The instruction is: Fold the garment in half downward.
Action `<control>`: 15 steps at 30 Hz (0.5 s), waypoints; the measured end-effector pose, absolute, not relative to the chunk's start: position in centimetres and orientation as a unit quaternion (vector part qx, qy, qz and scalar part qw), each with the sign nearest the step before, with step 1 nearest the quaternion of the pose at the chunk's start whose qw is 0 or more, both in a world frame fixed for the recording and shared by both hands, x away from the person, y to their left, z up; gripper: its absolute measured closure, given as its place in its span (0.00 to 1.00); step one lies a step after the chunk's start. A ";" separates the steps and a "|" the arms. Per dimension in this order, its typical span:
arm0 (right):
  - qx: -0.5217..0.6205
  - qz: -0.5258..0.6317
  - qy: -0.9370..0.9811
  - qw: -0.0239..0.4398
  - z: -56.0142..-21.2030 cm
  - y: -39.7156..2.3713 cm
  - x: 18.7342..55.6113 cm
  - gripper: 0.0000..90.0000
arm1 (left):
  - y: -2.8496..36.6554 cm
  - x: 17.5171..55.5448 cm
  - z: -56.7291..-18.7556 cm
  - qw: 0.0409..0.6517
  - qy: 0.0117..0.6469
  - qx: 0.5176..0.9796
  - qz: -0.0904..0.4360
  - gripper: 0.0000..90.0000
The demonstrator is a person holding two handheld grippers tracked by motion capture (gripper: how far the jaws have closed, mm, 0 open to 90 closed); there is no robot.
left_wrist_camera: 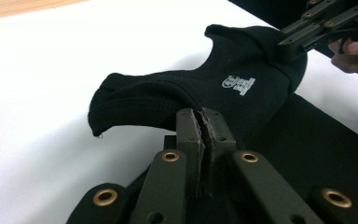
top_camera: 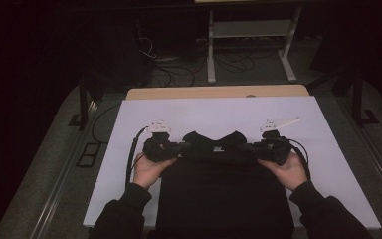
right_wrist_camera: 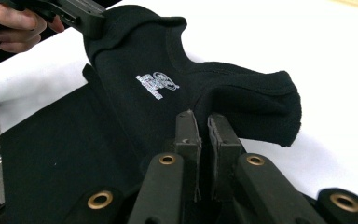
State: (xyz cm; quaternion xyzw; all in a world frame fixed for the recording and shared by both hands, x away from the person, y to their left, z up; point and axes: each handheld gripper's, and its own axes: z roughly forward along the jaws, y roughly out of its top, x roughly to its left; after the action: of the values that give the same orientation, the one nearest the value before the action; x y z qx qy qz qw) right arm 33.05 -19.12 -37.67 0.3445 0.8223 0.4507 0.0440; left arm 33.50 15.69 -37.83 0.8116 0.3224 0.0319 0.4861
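Two grippers hold a black shirt [top_camera: 214, 149] on the white table [top_camera: 328, 134].
The left gripper [top_camera: 183, 148] and right gripper [top_camera: 243, 148] are each clamped on one side of the shirt's far folded edge, near the collar.

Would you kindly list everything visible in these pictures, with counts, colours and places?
garment: one, black, white logo inside the collar, lying on the sheet, collar end pinched up at both sides
sheet: one, white, covering the table
table: one, wooden, edge showing beyond the sheet
stand: one, white, on the floor behind
left hand-held gripper: one, black, shut on the garment
right hand-held gripper: one, black, shut on the garment
hands: two, dark sleeves
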 end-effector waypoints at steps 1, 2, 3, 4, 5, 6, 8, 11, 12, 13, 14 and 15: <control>0.343 0.450 0.823 0.044 -37.7 -19.1 32.9 0.92 | 15.6 33.2 -38.0 0.486 0.320 0.813 0.033 0.95; 0.342 0.449 0.824 0.042 -37.8 -19.1 32.6 0.92 | 15.6 33.0 -38.1 0.486 0.319 0.813 0.030 0.95; 0.342 0.449 0.824 0.042 -37.8 -19.1 32.6 0.92 | 15.6 33.0 -38.1 0.486 0.319 0.813 0.030 0.95; 0.339 0.448 0.826 0.042 -38.1 -19.1 32.2 0.92 | 15.7 32.6 -38.4 0.488 0.316 0.813 0.029 0.95; 0.340 0.446 0.827 0.041 -38.2 -19.1 32.0 0.92 | 15.7 32.4 -38.5 0.489 0.316 0.812 0.027 0.95; 0.340 0.444 0.828 0.042 -38.4 -19.2 31.8 0.92 | 15.7 32.2 -38.6 0.490 0.316 0.812 0.027 0.95; 0.342 0.443 0.828 0.039 -38.7 -19.3 31.5 0.92 | 15.8 31.8 -38.8 0.491 0.310 0.813 0.028 0.95; 0.341 0.439 0.830 0.040 -39.0 -19.4 30.9 0.92 | 15.8 31.3 -39.1 0.490 0.308 0.815 0.026 0.95; 0.338 0.440 0.831 0.042 -39.1 -19.4 30.8 0.92 | 15.9 31.1 -39.2 0.490 0.308 0.815 0.023 0.95; 0.340 0.439 0.831 0.039 -39.1 -19.4 30.6 0.92 | 15.9 30.9 -39.3 0.487 0.305 0.818 0.025 0.95; 0.339 0.438 0.832 0.038 -39.2 -19.4 30.4 0.92 | 15.9 30.6 -39.3 0.486 0.304 0.819 0.022 0.95; 0.337 0.437 0.833 0.039 -39.2 -19.3 30.2 0.92 | 15.9 30.4 -39.3 0.485 0.301 0.821 0.018 0.95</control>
State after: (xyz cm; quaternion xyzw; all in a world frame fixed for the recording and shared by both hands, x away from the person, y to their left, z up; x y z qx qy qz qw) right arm 30.17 -19.33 -39.24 0.3368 0.8332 0.4368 0.0386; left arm 30.43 15.89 -39.34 0.8208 0.3012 0.0185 0.4850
